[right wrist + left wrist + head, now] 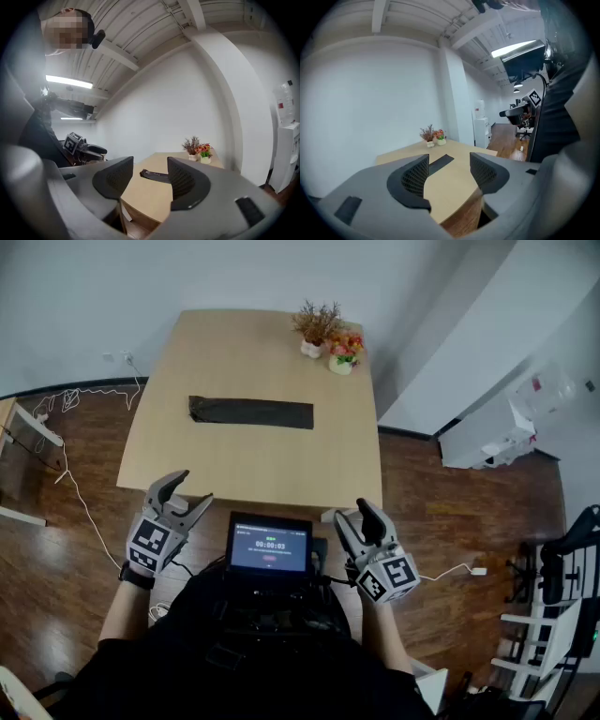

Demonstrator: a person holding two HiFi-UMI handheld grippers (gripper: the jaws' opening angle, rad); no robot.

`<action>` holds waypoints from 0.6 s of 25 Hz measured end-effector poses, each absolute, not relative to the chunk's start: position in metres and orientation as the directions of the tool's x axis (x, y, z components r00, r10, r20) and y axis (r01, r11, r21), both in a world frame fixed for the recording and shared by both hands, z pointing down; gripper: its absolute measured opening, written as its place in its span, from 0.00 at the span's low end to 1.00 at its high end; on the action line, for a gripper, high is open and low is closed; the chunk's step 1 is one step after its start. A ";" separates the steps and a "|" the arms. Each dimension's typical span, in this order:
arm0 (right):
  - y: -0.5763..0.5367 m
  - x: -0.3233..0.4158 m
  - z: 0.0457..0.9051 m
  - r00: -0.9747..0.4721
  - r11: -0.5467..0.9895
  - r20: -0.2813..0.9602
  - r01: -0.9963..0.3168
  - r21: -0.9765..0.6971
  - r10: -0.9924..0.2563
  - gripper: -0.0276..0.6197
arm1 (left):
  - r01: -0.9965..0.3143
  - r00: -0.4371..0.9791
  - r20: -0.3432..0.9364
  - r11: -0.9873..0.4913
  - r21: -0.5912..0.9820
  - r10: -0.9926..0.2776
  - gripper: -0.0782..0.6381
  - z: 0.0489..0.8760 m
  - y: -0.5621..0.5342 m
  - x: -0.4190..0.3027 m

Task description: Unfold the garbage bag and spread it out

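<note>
So here's my setup right now: my left gripper (190, 489) sits at the lower left of the head view and my right gripper (353, 514) at the lower right, both hanging just off the near edge of the table (178, 390) and not touching anything. In each gripper view the jaws stand clearly apart with only bare tabletop showing through the gap, so both tools are wide and empty, the left one maybe a touch wider. The garbage bag (251, 412) is a long, flat black strip, folded up, lying across the middle of the table in the upper centre of the frame, well apart from both grippers. As for containers, there are two small pots at the far end of the table, upper right of the tabletop, standing just beside each other: the white pot (311, 349) holds a bunch of brownish dried sprigs, and the second pot (341, 364) to its right holds orange and red flowers with some green leaves. I can't tell whether the two pots actually touch. Between the grippers, bottom centre, there's a little screen (269, 545) lit up at my chest, and a white cable (80, 493) trails over the wood floor on the left
</note>
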State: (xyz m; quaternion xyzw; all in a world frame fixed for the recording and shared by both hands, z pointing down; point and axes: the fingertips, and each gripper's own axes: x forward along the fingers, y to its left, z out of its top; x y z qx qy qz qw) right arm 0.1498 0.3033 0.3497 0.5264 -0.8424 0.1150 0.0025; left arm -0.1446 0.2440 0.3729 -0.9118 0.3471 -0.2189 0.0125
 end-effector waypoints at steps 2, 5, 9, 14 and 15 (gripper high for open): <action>0.299 0.151 0.350 -0.453 0.428 0.123 -0.885 -0.181 -0.883 0.42 | -0.627 0.661 0.389 -0.757 -0.185 -0.642 0.50 0.373 0.242 -0.142; 0.293 0.152 0.352 -0.461 0.438 0.119 -0.881 -0.177 -0.880 0.42 | -0.629 0.655 0.387 -0.752 -0.197 -0.649 0.50 0.376 0.239 -0.142; 0.290 0.148 0.354 -0.479 0.457 0.114 -0.872 -0.174 -0.870 0.41 | -0.643 0.640 0.388 -0.739 -0.200 -0.663 0.50 0.381 0.240 -0.146; 0.286 0.152 0.353 -0.497 0.475 0.113 -0.863 -0.173 -0.861 0.41 | -0.653 0.627 0.390 -0.728 -0.208 -0.674 0.50 0.380 0.240 -0.142; 0.285 0.152 0.354 -0.501 0.480 0.115 -0.860 -0.172 -0.858 0.40 | -0.654 0.625 0.392 -0.727 -0.209 -0.675 0.50 0.380 0.240 -0.142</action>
